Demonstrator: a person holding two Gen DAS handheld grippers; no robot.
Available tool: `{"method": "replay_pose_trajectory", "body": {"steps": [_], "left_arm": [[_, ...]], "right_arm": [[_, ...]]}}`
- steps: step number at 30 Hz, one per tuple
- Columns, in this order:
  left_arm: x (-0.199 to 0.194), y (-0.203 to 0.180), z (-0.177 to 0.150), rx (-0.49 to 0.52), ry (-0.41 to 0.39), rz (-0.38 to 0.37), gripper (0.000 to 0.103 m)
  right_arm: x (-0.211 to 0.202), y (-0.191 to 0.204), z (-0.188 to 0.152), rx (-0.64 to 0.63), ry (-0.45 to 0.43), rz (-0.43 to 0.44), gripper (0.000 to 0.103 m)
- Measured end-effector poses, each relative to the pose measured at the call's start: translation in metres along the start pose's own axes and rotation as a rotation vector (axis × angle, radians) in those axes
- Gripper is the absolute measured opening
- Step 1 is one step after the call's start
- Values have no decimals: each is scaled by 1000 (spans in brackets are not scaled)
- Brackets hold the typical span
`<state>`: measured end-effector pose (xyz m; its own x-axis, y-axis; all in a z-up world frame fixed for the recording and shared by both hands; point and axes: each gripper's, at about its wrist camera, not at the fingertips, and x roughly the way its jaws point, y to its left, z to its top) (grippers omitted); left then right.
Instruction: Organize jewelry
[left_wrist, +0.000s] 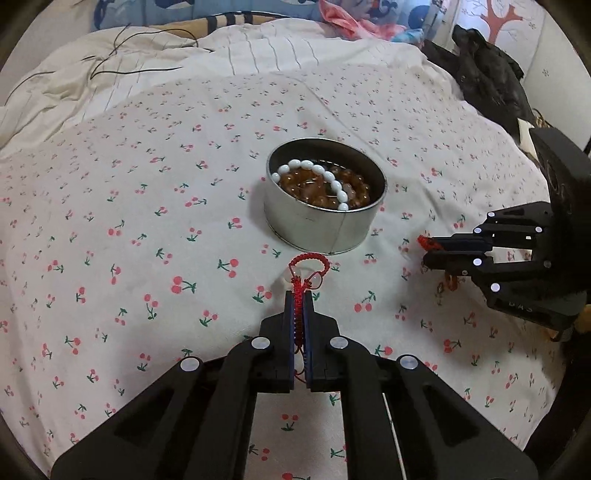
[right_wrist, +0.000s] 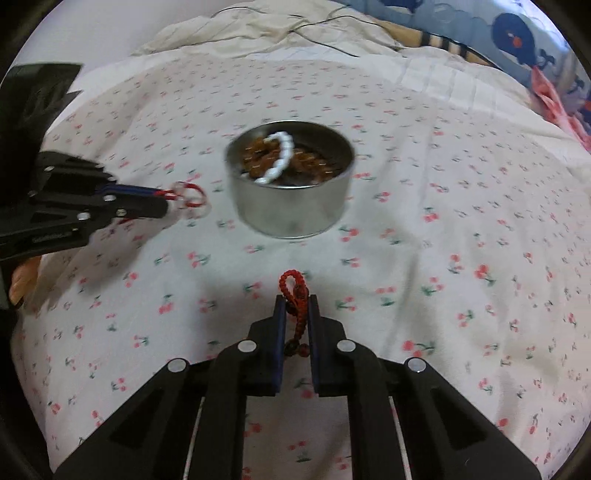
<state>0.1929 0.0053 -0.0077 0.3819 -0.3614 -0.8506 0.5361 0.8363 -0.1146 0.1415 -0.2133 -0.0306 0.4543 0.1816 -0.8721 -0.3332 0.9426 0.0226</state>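
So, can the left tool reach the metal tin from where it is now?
Probably yes: the left tool, shut on the red braided bracelet, points at the metal tin, with only bare cherry-print sheet between.

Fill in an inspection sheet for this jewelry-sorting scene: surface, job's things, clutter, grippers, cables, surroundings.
Surface: cherry-print bedsheet, wrinkled.
Job's things: round metal tin holding a white bead bracelet over amber bead bracelets; red braided cord bracelet; red bead string.
Clutter: black garment at the bed edge.
Grippers: left gripper shut on the cord bracelet; right gripper shut on the bead string.
Cables: thin black wires on the cream quilt.
Surroundings: patterned blue pillow.
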Motion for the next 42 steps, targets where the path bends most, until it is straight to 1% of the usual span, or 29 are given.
{"method": "replay_pose_trajectory", "body": {"steps": [4,5,6,7,8,9,10,11,13,15,16,17,18,19,20,21,22,25,29,34,39,42], "left_arm": [[17,4,-4,-19,71,49,5],[21,3,-5,-17,95,47,6],[21,2,-4,-9,95,53,9],[18,2,-4,-2,84,60,22],[15,1,-3,3,71,67,35],[13,1,-3,6,58,79,69],[11,0,-2,6,38,113,85],[11,-1,-2,9,27,127,85],[17,-2,-4,18,62,113,85],[24,-3,-5,21,83,139,85],[28,-3,-6,22,91,137,84],[28,-4,-6,18,87,125,79],[28,-5,-6,12,88,105,64],[27,-6,-6,5,88,75,48],[25,-8,-6,6,81,61,36],[25,-8,-5,7,82,49,11],[24,-7,-4,1,82,33,5],[21,-8,-4,1,72,33,4],[15,-10,-3,6,42,53,4],[11,-8,2,2,16,77,4],[14,-11,3,11,17,94,4],[16,-14,4,24,16,111,4]], "right_arm": [[12,-2,-2,-3,50,-14,15],[12,-1,-2,1,48,-11,25],[9,-3,-1,10,45,1,38],[7,-3,-1,15,37,4,71],[4,-5,-1,18,23,-8,79],[2,-4,-1,10,6,-25,79],[4,-3,-2,4,19,-16,79],[7,-1,-3,-2,34,-6,79],[14,3,-6,-28,57,-19,77],[17,6,-8,-51,65,-28,69],[16,5,-7,-45,65,-14,54],[15,4,-6,-38,63,-1,35],[15,4,-5,-31,62,4,25],[14,1,-5,-20,63,10,13],[13,-2,-5,-5,61,19,12],[12,-4,-5,5,58,26,12],[11,-6,-5,16,52,33,12],[7,-7,-2,39,35,55,12],[2,-9,3,66,9,84,12],[-6,-14,6,100,-26,93,12],[-6,-15,6,111,-28,99,12],[-3,-15,4,114,-14,92,12]]}}
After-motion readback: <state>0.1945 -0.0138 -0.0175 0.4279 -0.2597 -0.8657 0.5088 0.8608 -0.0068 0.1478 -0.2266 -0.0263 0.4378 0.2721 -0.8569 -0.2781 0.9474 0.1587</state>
